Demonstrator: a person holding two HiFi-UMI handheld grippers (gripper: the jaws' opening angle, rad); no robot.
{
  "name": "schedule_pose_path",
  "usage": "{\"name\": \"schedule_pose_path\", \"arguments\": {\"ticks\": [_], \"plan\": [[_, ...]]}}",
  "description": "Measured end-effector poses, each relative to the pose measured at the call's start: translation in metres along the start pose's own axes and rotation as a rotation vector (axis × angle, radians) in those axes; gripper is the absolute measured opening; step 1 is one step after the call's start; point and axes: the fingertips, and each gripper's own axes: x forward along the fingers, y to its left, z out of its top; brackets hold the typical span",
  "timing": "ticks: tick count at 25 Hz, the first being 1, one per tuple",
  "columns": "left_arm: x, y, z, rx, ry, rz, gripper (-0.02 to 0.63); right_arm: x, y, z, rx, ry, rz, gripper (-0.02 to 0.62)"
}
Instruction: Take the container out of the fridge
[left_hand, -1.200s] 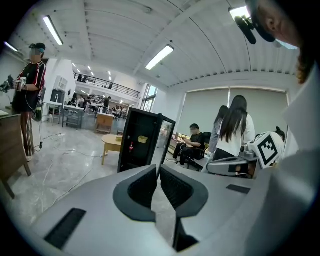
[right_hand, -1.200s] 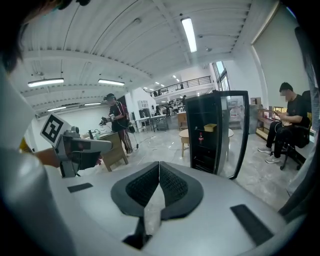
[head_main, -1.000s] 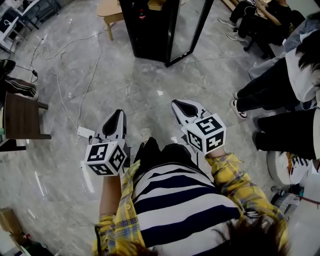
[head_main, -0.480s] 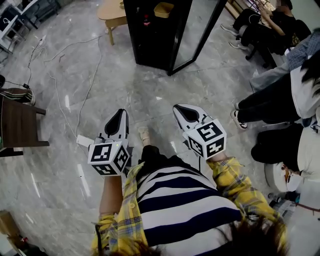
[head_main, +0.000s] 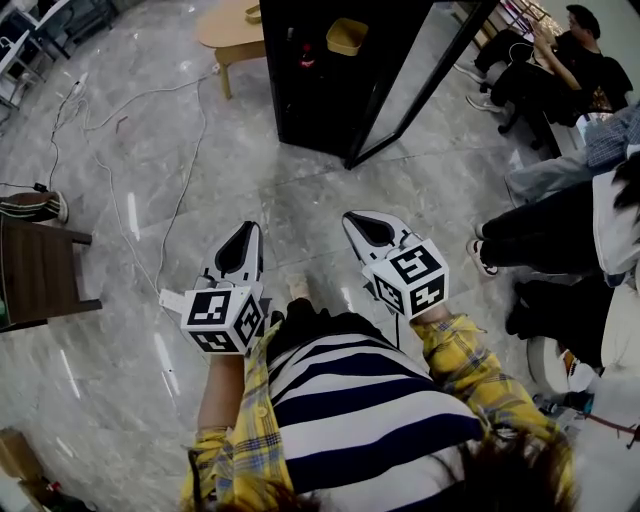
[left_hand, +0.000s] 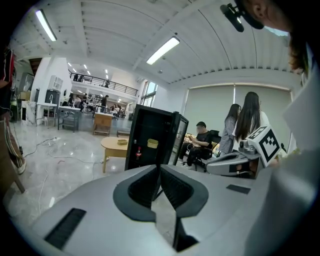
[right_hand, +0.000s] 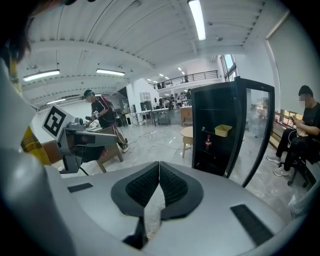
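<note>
Over the last second the fridge (head_main: 315, 80) has slid down from the 12 o'clock edge of the head view and grown larger. The person is evidently walking toward it, so the reach has not begun. At 10 o'clock a white cable (head_main: 120, 190) trails over the glossy grey marble floor (head_main: 300, 190). A round pale-wood table (head_main: 228, 22) stands at 11 o'clock, just beside the fridge. The left gripper (head_main: 243, 240) has a smooth grey shell and ribbed black pads, and its jaws are closed tip to tip on nothing. The fridge is a tall black cabinet, and inside it a small bottle (head_main: 306, 55) with red on it stands on a shelf. Up and to the right of the bottle sits the container (head_main: 347, 37), a yellow open-topped tub, probably plastic, well apart from both grippers. The right gripper (head_main: 365, 222) is likewise pinched together and empty. The glass door (head_main: 420, 75) hangs open toward 1 o'clock, and seated people (head_main: 545, 60) fill 2 o'clock.
</note>
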Motion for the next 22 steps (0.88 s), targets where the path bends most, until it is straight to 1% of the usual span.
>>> {"name": "schedule_pose_path", "arguments": {"ticks": [8, 11, 17, 22], "plan": [[0.031, 0.047, 0.014, 0.006, 0.027, -0.006, 0.037, 0.055, -0.012, 0.025, -0.003, 0.022, -0.005, 0.028], [0.043, 0.062, 0.021, 0.016, 0.026, -0.016, 0.037, 0.072, -0.017, 0.034, -0.004, 0.014, -0.009, 0.028], [0.063, 0.078, 0.032, 0.052, 0.012, -0.047, 0.037, 0.098, -0.028, 0.055, -0.031, -0.005, -0.035, 0.029], [0.074, 0.085, 0.03, 0.041, 0.017, -0.046, 0.037, 0.113, -0.037, 0.065, -0.045, -0.006, -0.019, 0.031]]}}
